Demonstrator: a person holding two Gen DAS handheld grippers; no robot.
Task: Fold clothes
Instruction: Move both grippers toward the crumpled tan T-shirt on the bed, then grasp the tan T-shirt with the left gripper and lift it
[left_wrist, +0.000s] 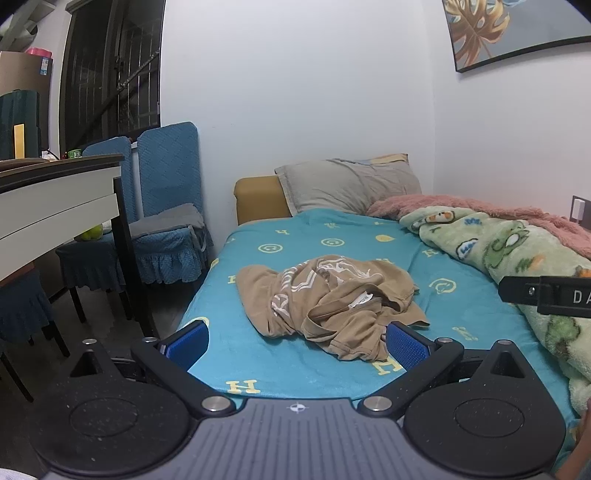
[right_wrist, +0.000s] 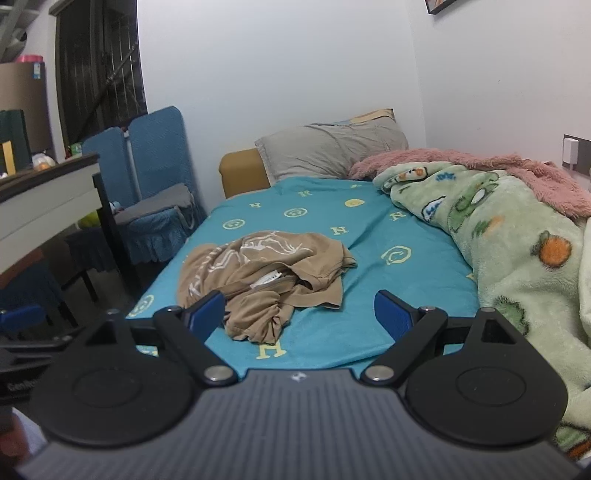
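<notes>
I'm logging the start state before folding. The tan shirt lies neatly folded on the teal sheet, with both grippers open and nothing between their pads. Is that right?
Not quite: the tan shirt is crumpled in a heap, not neatly folded, as the left wrist view shows. It does lie on the teal sheet, and the left gripper and right gripper are both open with nothing gripped.

I am working in a home bedroom. A bed (left_wrist: 258, 373) in a teal sheet is lying directly ahead of my tool, with a grey pillow (left_wrist: 343, 184) resting at its far end. Fleece blankets (right_wrist: 517, 240) are lying heaped to the right. Blue-covered chairs (left_wrist: 166, 206) and a table (left_wrist: 55, 192) are standing to the left.
</notes>
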